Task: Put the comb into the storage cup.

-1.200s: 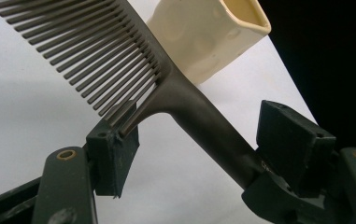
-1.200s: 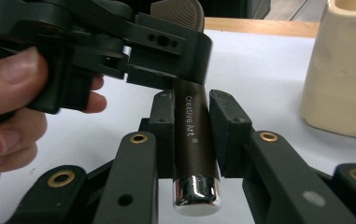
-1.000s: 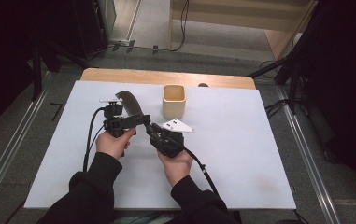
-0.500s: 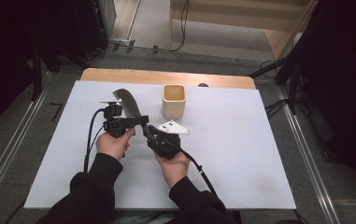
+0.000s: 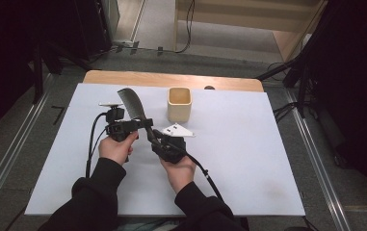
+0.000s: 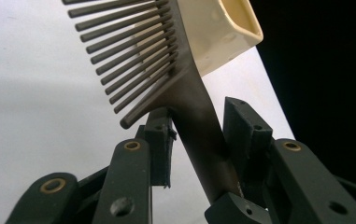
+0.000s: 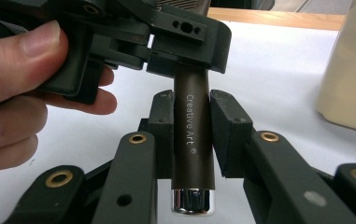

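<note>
While both tongs grip the same comb point(image 5: 134, 107), the object is held clear of the tabletop point(image 5: 248, 159) between the two hands. The right tongs point(image 7: 192, 140) pinch the lower end of the comb's dark handle point(image 7: 193, 135), one pad on each side, with the chrome end cap just below the pads. The left tongs point(image 6: 199, 140) sit higher on the handle, near the root of the teeth point(image 6: 133, 60); their jaws have just been closing, and the handle now runs between them, with the pads at or very near its sides. In the right gripper view, the left tongs show from the front, clamped across the handle directly above the right pair.

This two-point hold likely serves a handover: one pair steadies the handle base while the other takes a second purchase nearer the head, so that the comb cannot tip during the change of grip. The comb stands tilted, its toothed head rising up and away from the person toward the far left of the tabletop.

Beyond the tongs, a cream square cup point(image 5: 179, 103) stands upright on the tabletop, just right of the comb's head and apart from it. It is the probable destination for the comb.

Compared with the earlier high view frames, both hands occupy nearly the same place, and the comb keeps nearly the same tilt. The main change is at the left tongs, which were spread wider and have drawn in around the handle.
</note>
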The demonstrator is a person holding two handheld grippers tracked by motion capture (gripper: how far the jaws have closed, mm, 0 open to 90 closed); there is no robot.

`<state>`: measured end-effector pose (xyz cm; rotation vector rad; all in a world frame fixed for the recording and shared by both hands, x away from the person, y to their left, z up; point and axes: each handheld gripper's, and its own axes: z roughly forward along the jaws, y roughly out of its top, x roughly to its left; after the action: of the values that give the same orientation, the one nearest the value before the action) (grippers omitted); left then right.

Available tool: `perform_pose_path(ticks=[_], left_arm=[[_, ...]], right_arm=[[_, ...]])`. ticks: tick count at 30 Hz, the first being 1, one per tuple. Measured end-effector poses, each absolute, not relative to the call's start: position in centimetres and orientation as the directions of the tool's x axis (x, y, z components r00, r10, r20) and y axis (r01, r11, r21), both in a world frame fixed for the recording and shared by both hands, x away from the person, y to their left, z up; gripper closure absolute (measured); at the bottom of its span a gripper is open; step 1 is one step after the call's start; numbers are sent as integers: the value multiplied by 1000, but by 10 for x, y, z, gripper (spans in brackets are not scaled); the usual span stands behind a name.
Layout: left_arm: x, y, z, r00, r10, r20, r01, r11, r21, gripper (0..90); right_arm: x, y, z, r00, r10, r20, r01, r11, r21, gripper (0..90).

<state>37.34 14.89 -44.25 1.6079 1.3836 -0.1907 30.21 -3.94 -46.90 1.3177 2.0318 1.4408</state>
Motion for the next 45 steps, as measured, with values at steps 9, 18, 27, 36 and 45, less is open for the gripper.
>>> perform_pose_path(ticks=[9,18,27,36,45], left_arm=[[373,151,-441,340,654,-676,829,131,544,691],[373,152,-440,341,634,-694,834,136,535,710],[373,153,-441,344,620,-705,837,139,530,723],[374,156,-439,347,630,-695,831,137,539,725],[374,157,-439,355,653,-669,821,124,557,725]], right_arm=[[303,-39,-469,-531,814,234,504,82,860,695],[305,-39,-469,-540,810,230,505,93,858,693],[306,-40,-469,-557,800,223,507,116,854,668],[308,-42,-466,-602,768,218,506,156,849,500],[306,-51,-461,-636,739,222,512,189,838,384]])
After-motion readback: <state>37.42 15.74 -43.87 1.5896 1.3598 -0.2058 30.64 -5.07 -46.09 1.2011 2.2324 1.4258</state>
